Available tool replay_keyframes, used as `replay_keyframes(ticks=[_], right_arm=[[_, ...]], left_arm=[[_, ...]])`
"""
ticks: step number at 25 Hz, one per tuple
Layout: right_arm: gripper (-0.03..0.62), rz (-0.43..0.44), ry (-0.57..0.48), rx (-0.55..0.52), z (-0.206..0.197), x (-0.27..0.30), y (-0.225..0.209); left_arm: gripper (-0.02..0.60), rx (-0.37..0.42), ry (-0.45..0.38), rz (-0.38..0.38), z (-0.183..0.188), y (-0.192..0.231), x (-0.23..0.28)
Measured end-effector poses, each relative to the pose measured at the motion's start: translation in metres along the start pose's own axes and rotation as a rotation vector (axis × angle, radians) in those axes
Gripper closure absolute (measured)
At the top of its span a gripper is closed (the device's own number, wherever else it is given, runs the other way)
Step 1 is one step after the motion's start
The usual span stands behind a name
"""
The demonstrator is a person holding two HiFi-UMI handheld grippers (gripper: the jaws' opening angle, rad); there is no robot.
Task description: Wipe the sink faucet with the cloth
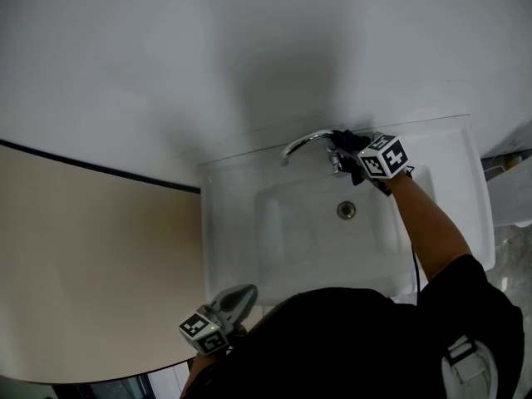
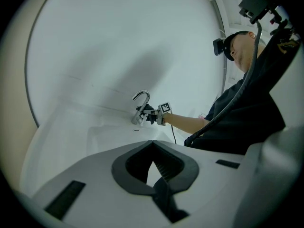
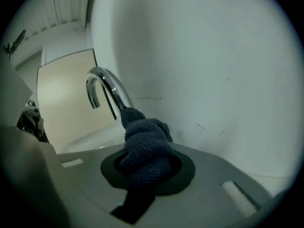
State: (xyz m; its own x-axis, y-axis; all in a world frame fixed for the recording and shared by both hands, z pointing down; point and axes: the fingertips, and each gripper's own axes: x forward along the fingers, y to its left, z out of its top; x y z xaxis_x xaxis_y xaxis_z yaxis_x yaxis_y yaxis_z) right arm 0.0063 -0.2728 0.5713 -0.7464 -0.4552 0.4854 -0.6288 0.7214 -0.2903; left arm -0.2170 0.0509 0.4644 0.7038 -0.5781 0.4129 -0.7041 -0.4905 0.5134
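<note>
Your head view looks steeply down on the sink, faucet at 1 o'clock; left gripper view faces that faucet from afar, right gripper view from close.

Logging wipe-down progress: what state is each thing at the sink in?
Curved chrome faucet: upright, no water running.
Dark blue knitted cloth: bunched in the right gripper, touching the faucet's neck.
Right gripper: shut on the cloth.
Left gripper: shut, empty, away from the faucet.
White sink: no standing water.

Bunched dark-blue knit cloth against the lower stem of the curved chrome faucet
</note>
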Motion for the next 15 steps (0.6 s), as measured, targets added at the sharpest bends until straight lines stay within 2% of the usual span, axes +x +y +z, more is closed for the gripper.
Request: replay_keyframes(ticks=[3, 5, 11, 13, 15], right_arm=[[0.546, -0.012, 0.095, -0.158, -0.009, -0.002, 0.012], [0.546, -0.014, 0.124, -0.226, -0.013, -0.001, 0.013], [0.54, 0.039, 0.127, -0.201, -0.005, 0.002, 0.002], [0.542, 0.013, 0.145, -0.237, -0.009, 0.002, 0.01], [0.542, 0.005, 0.187, -0.329, -0.017, 0.001, 0.025]], left_arm=[[0.581, -0.01, -0.001, 0.01, 0.001, 0.0, 0.001], [0.581, -0.023, -0.011, 0.005, 0.002, -0.002, 0.001], [0.581, -0.026, 0.002, 0.007, -0.004, -0.002, 0.0], [0.581, -0.03, 0.006, 0.003, -0.008, -0.005, 0.0], [0.581, -0.012, 0.007, -0.01, -0.01, -0.009, 0.0]])
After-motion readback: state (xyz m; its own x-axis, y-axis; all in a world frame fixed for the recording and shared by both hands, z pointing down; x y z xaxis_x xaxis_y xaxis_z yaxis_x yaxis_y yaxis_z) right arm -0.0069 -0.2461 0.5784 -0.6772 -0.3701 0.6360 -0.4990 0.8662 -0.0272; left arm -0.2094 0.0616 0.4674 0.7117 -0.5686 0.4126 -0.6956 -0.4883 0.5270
